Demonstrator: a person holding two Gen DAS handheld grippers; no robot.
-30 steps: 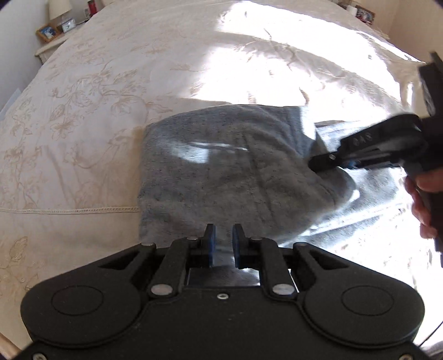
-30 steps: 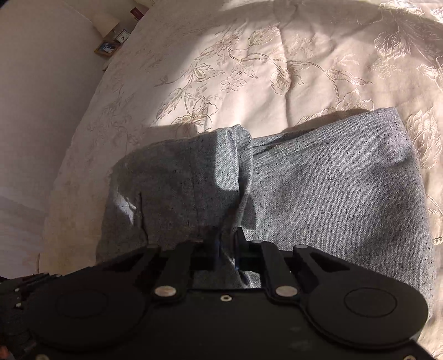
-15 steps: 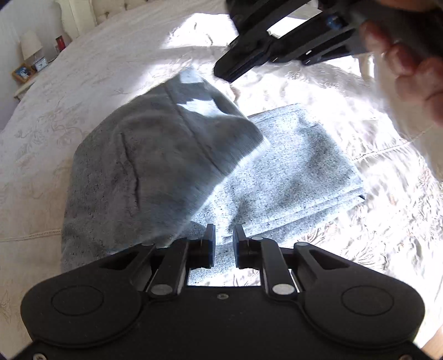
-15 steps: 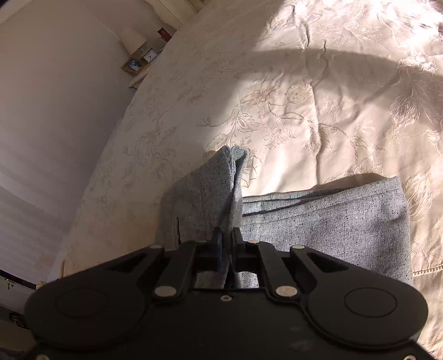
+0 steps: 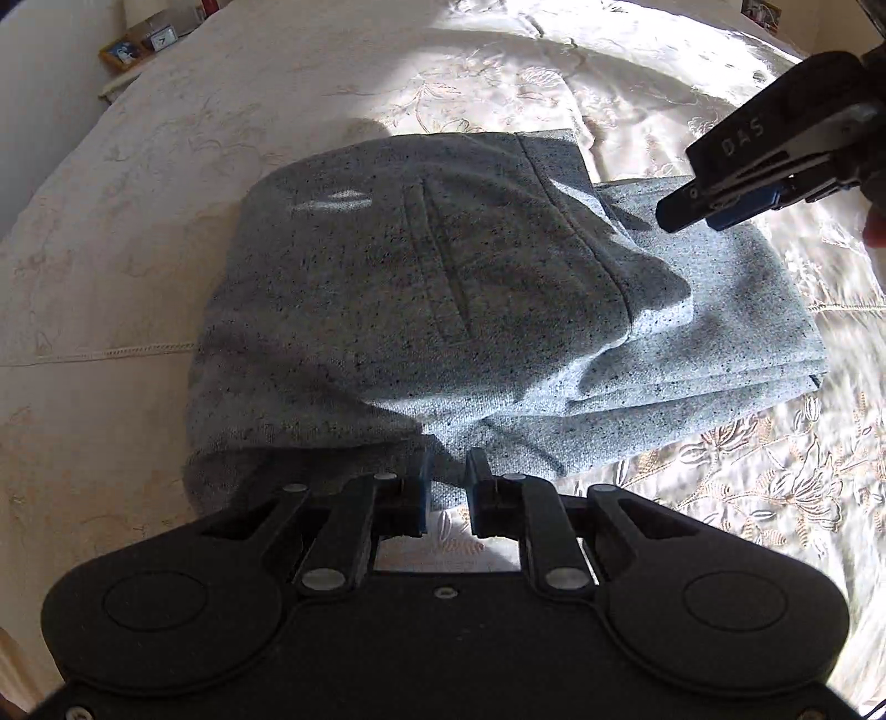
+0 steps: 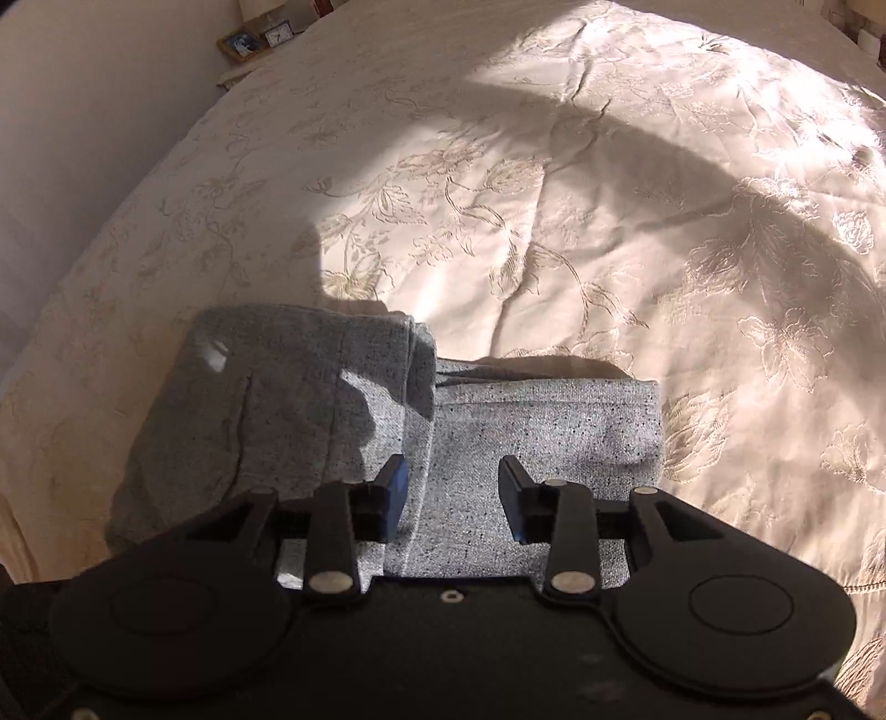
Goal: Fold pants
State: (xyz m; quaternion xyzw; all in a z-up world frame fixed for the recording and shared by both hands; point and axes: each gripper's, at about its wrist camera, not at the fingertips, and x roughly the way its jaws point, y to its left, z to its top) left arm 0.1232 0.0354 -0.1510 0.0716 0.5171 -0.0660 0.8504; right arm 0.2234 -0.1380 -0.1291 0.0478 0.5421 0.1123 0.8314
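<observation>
grey pants (image 5: 443,299) lie folded on the bed, just ahead of both grippers. left gripper (image 5: 447,476): jaws narrowly apart at the near edge, nothing pinched. right gripper (image 6: 453,487): jaws just opened wide, fabric below, not gripped. cream floral bedspread (image 6: 554,221), sunlit; nightstand w/ clock (image 6: 279,34) far corner. pants' long axis runs left-right, top flap folded over the left part.

We read the raised letters "DAS" on the black side of the right gripper (image 5: 714,213), seen from the left wrist view above the far right corner of the folded pants (image 5: 443,310). A small clock (image 5: 162,39) stands beyond the bedspread's far left corner; its dial is too small to read.
</observation>
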